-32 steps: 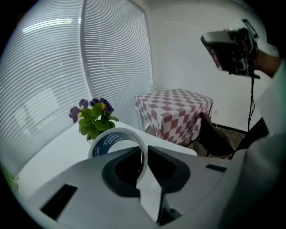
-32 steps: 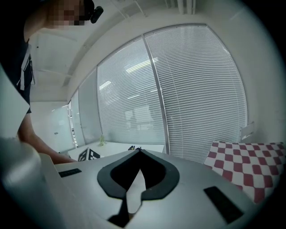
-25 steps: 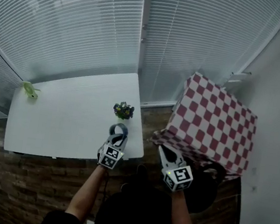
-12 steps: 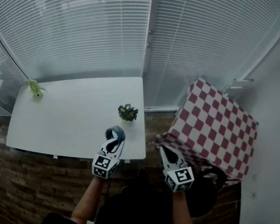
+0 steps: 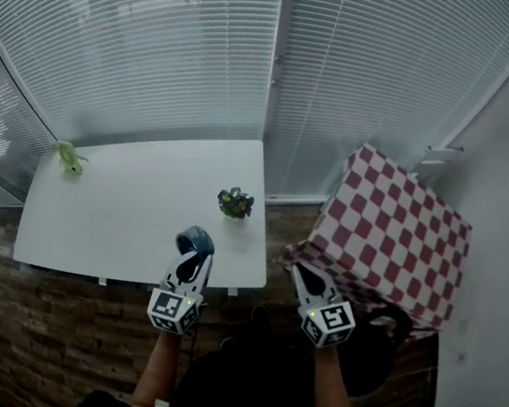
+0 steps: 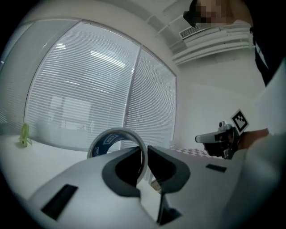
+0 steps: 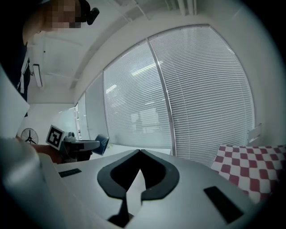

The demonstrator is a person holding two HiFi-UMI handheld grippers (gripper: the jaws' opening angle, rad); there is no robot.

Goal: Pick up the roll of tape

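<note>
My left gripper (image 5: 194, 253) is shut on the roll of tape (image 5: 194, 239), a grey-blue ring held above the white table (image 5: 120, 216) near its front right part. In the left gripper view the tape (image 6: 107, 139) stands upright as a ring with blue print inside, its right wall pinched between the jaws of my left gripper (image 6: 145, 152). My right gripper (image 5: 304, 276) hangs to the right of the table, off its edge, jaws shut with nothing between them. From the right gripper view the jaw tips of my right gripper (image 7: 140, 153) meet, and the tape (image 7: 101, 144) shows far left.
A small plant (image 5: 234, 202) with dark leaves and yellow specks sits on the table just beyond the tape. A green toy (image 5: 70, 157) lies at the table's far left corner. A red-and-white checked box (image 5: 390, 237) stands at the right. Closed blinds (image 5: 165, 42) fill the back; brick-pattern floor (image 5: 46, 328) lies below.
My left gripper has risen off the table with the tape in its jaws and drawn slightly toward me and left. The right gripper has stayed in place.
</note>
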